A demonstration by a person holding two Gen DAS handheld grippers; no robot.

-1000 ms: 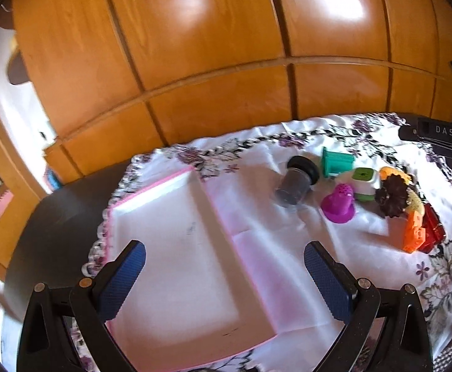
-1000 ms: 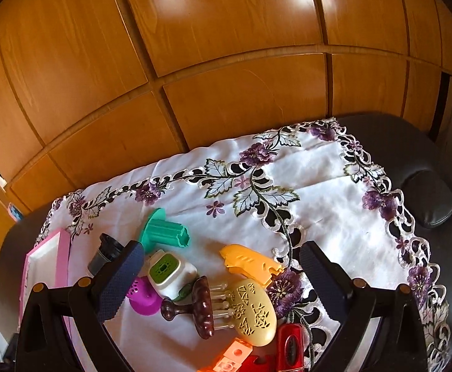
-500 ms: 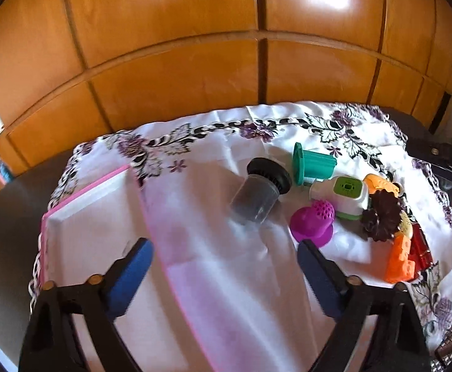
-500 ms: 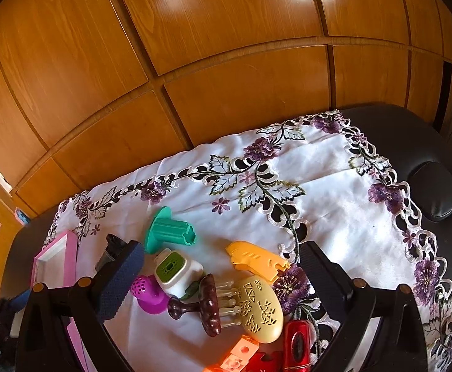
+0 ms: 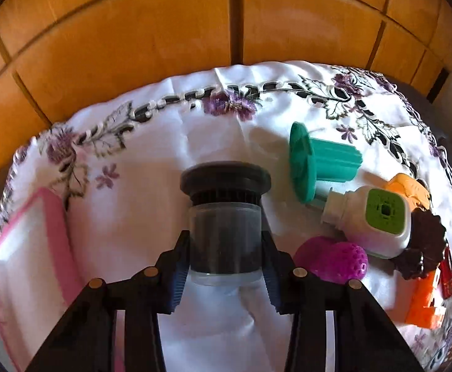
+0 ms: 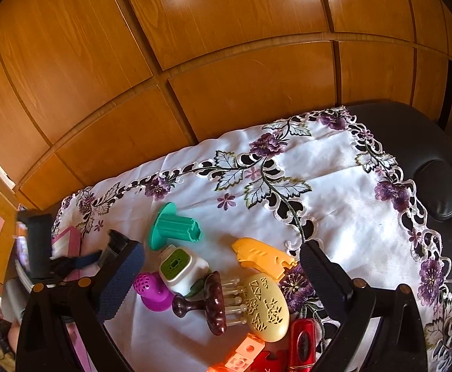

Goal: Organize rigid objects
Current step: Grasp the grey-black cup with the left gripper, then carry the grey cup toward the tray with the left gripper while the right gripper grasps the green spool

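My left gripper [image 5: 224,265] is shut on a dark clear canister with a black ribbed cap [image 5: 225,217], which lies on the white embroidered cloth [image 5: 151,167]. The pink-rimmed white tray [image 5: 27,260] is to its left. To the right lie a teal flanged piece [image 5: 322,161], a white and green dispenser [image 5: 377,223] and a magenta perforated piece [image 5: 334,260]. My right gripper [image 6: 222,274] is open and empty above the pile: teal piece [image 6: 173,226], white-green dispenser [image 6: 182,268], magenta piece [image 6: 151,291], brown stamp [image 6: 210,303], cream oval comb [image 6: 266,307], orange piece [image 6: 260,254].
Orange blocks [image 5: 424,303] and a red item [image 6: 301,341] lie at the pile's near edge. A wooden panelled wall [image 6: 226,62] stands behind the table. A black cushioned surface [image 6: 442,186] extends to the right of the cloth. My left gripper shows at the left of the right wrist view [image 6: 71,260].
My left gripper has moved forward from over the tray to the canister and closed on it. My right gripper has stayed open over the pile, shifting only slightly.
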